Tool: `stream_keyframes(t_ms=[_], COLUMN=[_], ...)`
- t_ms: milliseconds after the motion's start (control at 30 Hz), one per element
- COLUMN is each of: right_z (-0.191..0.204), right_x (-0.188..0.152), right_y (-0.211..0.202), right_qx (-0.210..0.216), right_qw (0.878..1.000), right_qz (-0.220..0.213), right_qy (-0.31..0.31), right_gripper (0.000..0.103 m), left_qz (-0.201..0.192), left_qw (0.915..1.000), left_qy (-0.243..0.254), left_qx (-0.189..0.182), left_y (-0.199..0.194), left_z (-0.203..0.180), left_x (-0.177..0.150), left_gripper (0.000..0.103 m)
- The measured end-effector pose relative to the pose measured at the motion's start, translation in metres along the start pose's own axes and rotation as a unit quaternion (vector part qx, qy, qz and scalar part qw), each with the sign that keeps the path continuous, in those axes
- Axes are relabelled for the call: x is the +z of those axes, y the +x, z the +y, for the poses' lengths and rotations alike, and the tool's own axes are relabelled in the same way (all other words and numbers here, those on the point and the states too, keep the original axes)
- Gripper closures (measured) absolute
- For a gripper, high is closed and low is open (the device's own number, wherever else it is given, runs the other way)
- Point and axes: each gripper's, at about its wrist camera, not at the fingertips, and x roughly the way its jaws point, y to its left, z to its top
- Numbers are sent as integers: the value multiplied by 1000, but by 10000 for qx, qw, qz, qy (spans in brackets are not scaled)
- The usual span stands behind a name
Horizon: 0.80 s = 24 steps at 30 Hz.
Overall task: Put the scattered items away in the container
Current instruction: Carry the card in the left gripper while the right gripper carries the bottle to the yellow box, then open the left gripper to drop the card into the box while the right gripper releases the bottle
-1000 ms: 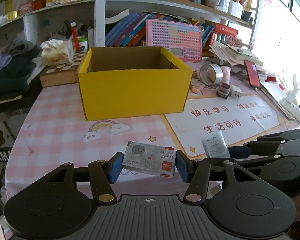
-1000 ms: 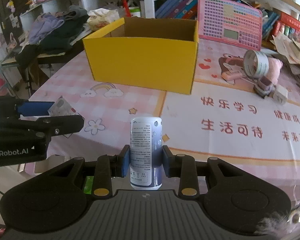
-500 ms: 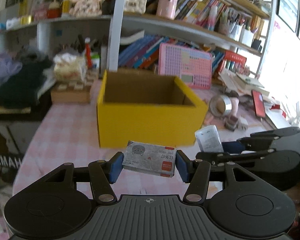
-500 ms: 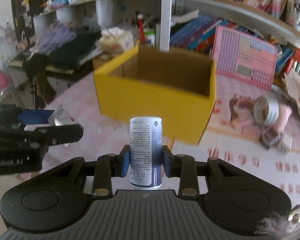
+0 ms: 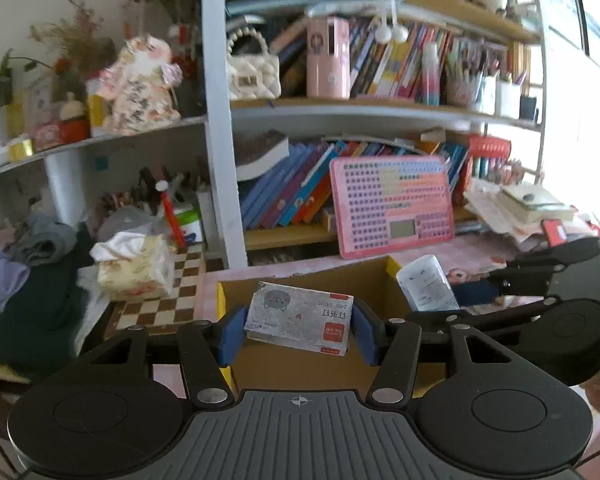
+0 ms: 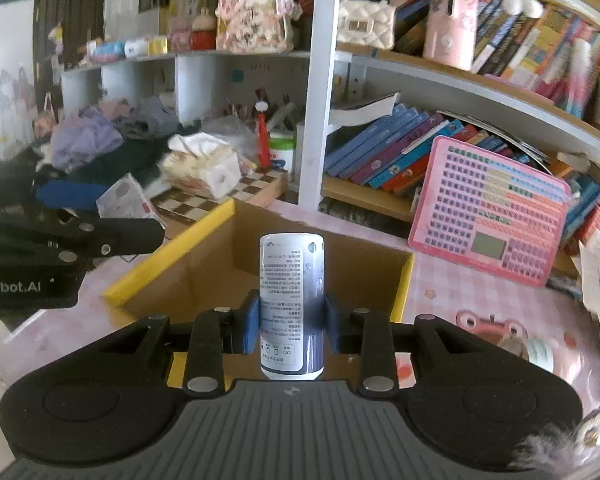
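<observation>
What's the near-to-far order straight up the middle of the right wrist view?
right gripper shut on the bottle → yellow box, its open inside beyond the bottle → pink checked tablecloth → white shelf post and the blue books at the back.

Pink checked table (image 6: 480, 300) below the shelves.
On it: yellow box (image 6: 172, 260), pink board (image 6: 488, 212), chessboard (image 5: 160, 300), tissue pack (image 5: 134, 268).

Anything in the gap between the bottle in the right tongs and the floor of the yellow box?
Nothing: in the right wrist view, only bare cardboard shows beyond the bottle inside the yellow box.
</observation>
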Motion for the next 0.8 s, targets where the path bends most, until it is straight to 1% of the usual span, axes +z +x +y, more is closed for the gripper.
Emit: stream_keyframes(t_ms=[200,300,367,433,500,633,700,800], right_z=[-27,-34,-36,-35,-36,-40,-41,-41], right_x=[17,22,24,24,23,21,18,17], right_y=[68,102,124,143,159,179,185,189], right_qx=[91,219,334,364,342,366,383,408], right_qw=[9984,9948,9909,9862,9820,9759,9738,9718], right_qz=[491,921,1208,1476,1675,1958,2036,2103], right_qy=[-277,-383,-481,-662,-803,-886,-941,-984], right_gripper=[72,72,72,72,72,72,72,72], left_qz=[758,1193,1490,1715,1884,2157,2249,2272], left_qw=[9968,9923,9883,9843,9804,9747,9727,9716], left_qy=[254,340,318,412,575,592,572,666], left_qx=[-28,-57,-69,-61,-29,-31,-80,-9], left_y=[75,112,137,156,172,194,200,205], left_z=[4,6,8,8,5,2,1,-2], left_x=[10,10,10,9,7,2,0,0], left_gripper=[48,48,48,48,48,48,48,48])
